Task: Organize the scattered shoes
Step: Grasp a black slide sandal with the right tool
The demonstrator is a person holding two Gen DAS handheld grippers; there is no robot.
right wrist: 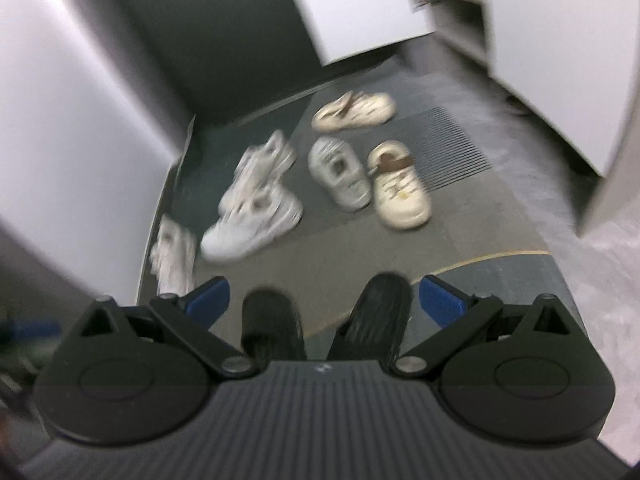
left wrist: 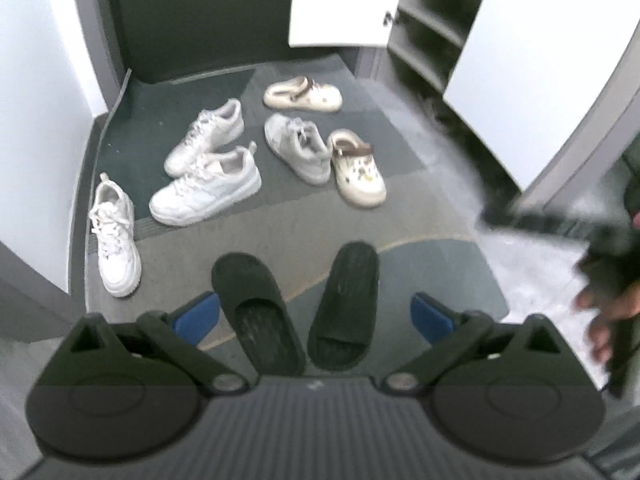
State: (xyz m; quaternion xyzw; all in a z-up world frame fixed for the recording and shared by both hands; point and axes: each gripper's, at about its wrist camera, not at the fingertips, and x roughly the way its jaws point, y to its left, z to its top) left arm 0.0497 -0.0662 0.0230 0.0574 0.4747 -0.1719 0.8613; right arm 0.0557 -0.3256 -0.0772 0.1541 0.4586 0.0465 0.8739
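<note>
Left wrist view: the left gripper (left wrist: 316,314) hangs above the floor (left wrist: 400,200) with its blue fingers (left wrist: 198,316) spread wide and nothing between them. Directly below lie two black slides (left wrist: 256,312), toes angled apart. Beyond them, four white sneakers (left wrist: 206,190) are scattered: one alone by the left wall, two side by side, one further right. A cream clog (left wrist: 358,168) lies just beside that last sneaker; a second clog (left wrist: 302,94) sits behind it. An open shoe cabinet (left wrist: 432,20) with bare shelves stands at the upper right. A hand (left wrist: 604,312) shows at the right edge.

Right wrist view, blurred: the right gripper (right wrist: 324,302) is likewise spread and empty, above the same slides (right wrist: 380,312). The sneakers (right wrist: 252,216) and clogs (right wrist: 400,188) lie beyond, on the floor.
</note>
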